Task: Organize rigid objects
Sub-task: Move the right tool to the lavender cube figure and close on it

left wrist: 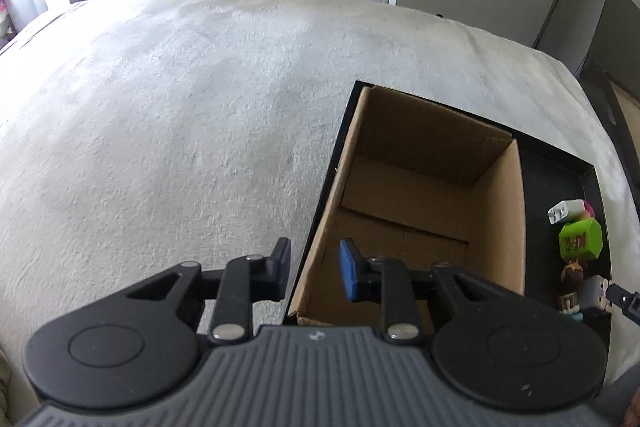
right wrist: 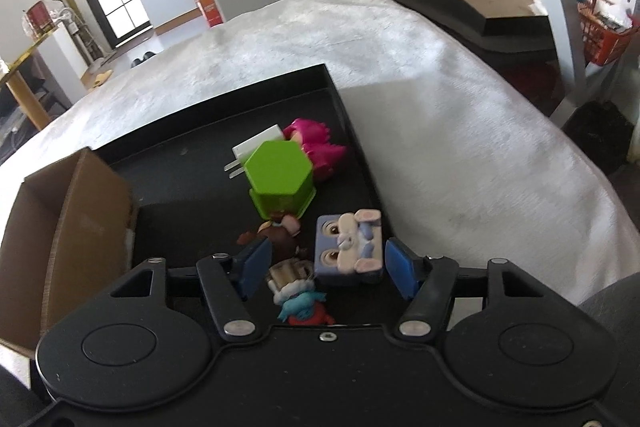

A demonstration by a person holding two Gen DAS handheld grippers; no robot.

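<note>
Cardboard box (left wrist: 424, 203) stands open at the left end of a black tray (left wrist: 560, 163), and its plain brown floor holds nothing that I can see. The tray lies on a surface covered with a white, rough cloth (left wrist: 180, 107).

The left gripper (left wrist: 314, 273) hangs over the near left wall of the box. Its jaws are apart, not very wide, with nothing between them; one blue pad is over the cloth and the other is over the inside of the box.

To the right of the box, on the black floor of the tray, the small rigid things lie close together. Farthest away there is a white plug adapter (right wrist: 256, 147) with two metal pins, and just beside it a pink figure (right wrist: 316, 147) lying on its side. In front of them stands a green hexagonal container (right wrist: 278, 183), bright and smooth. Nearer there is a brown-haired doll (right wrist: 280, 237), then a small figure with blue and red parts (right wrist: 300, 303), and on the right a grey-blue block figure with big eyes and rabbit ears (right wrist: 348, 251).

The right gripper (right wrist: 326, 269) is low over these nearest toys. Its jaws are wide, and the block figure sits between the blue pads, near the right pad, but the pads do not press it.
</note>
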